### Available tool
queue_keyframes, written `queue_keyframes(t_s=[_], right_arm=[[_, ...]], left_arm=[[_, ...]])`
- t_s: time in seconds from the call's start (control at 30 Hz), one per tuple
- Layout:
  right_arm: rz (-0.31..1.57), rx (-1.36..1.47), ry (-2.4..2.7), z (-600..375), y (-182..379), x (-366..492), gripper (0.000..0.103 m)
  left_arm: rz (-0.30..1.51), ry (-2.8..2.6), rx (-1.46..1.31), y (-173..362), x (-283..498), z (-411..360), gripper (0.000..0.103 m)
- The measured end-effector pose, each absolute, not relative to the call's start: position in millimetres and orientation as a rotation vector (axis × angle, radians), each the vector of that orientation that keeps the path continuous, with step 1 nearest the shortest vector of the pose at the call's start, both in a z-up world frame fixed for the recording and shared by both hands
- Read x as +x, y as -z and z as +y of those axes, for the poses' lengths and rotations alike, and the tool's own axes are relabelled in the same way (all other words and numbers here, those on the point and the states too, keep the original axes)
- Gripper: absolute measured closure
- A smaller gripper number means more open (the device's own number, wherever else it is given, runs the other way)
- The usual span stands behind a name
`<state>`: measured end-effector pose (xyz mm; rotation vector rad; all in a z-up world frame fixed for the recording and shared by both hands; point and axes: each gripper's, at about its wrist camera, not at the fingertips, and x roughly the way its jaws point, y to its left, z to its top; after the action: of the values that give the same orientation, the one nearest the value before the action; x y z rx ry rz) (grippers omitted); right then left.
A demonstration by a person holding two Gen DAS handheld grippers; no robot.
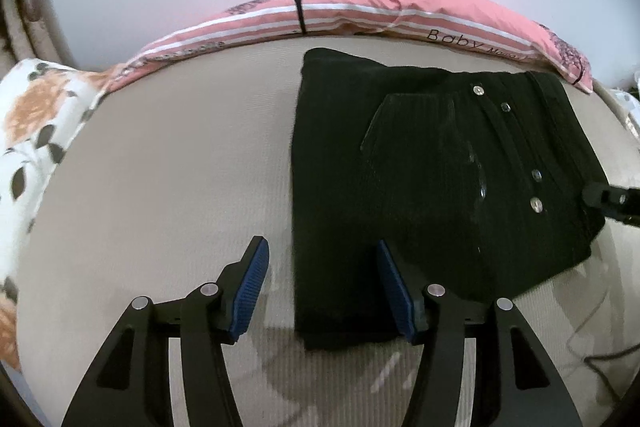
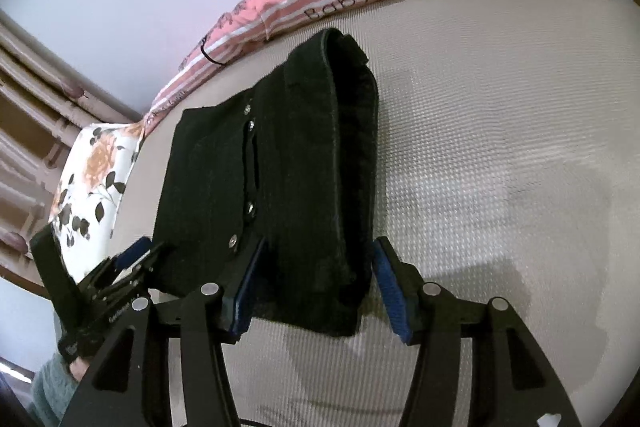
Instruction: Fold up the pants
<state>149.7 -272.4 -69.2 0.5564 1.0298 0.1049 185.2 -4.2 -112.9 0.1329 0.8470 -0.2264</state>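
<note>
Black folded pants (image 1: 420, 167) with metal buttons lie flat on a beige bed (image 1: 160, 167). My left gripper (image 1: 324, 287) stands open at the pants' near left corner, with that corner between the blue pads and neither pad pressing on it. In the right wrist view the same pants (image 2: 280, 167) stretch away from me. My right gripper (image 2: 316, 291) is open around their near end, and a gap shows beside the right pad (image 2: 390, 291). The left gripper (image 2: 128, 259) shows at the pants' left side, and the right gripper's tip (image 1: 600, 195) at the far right edge.
A pink striped blanket (image 1: 360, 11) runs along the bed's far edge by the wall. A floral pillow (image 1: 36, 131) lies at the left. A thin cable (image 1: 600, 359) crosses the bed at lower right. A hand in a teal sleeve (image 2: 52, 387) holds the left gripper.
</note>
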Motion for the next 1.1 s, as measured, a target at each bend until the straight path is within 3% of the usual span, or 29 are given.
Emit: queue_keyframes(t_s=[0.1, 0.27, 0.67, 1.1], right_arm=[[1.006, 0.505, -0.077, -264, 60, 136, 0.051], [0.989, 0.384, -0.037, -239, 49, 113, 0.049], [0.866, 0.161, 0.074, -179, 21, 69, 0.020], [0.824, 0.122, 0.116, -154, 16, 50, 0.014]], left_arm=[[0.842, 0.194, 0.140, 107, 167, 1, 0.044], [0.843, 0.149, 0.173, 100, 135, 6, 0.032], [0.843, 0.092, 0.159, 93, 81, 20, 0.032], [0.818, 0.086, 0.139, 93, 66, 24, 0.032]])
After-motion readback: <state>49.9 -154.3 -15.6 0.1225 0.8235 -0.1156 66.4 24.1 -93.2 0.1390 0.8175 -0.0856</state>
